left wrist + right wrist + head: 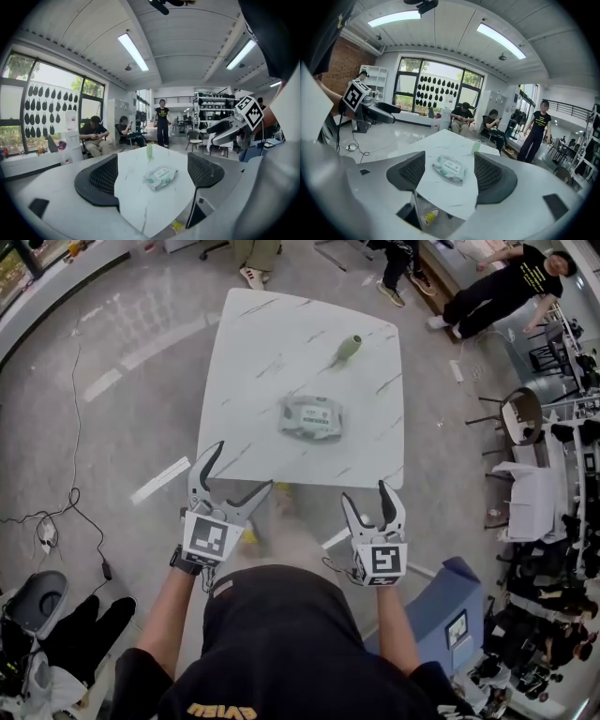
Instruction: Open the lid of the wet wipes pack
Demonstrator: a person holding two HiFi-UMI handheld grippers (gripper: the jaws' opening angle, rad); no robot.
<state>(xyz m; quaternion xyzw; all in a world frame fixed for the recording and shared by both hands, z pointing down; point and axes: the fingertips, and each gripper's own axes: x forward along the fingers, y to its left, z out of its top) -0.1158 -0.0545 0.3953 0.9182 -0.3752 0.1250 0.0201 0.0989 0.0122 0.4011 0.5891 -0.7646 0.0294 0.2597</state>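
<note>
a white marble-look table (281, 343) with thin dark veins stands on a pale grey floor (122, 418) in a big open room with strip lights, tall windows and shelves at the far side. the wet wipes pack (312, 418) lies flat near the middle of the table, its lid shut and facing up. a small green bottle (347, 348) stands beyond it, well apart, towards the far edge. nothing lies between the pack and the near edge.

the left gripper (239, 470) and the right gripper (368, 498) are held side by side just short of the near edge of the table, both off the top. each has its jaws wide apart and holds nothing; in both gripper views the pack shows in the gap between the jaws, but far ahead and untouched.

cables (75, 512) trail over the floor at the left. two people sit by the window, another in a black shirt (539, 122) stands past the table, and chairs (520, 413) stand at the right.
</note>
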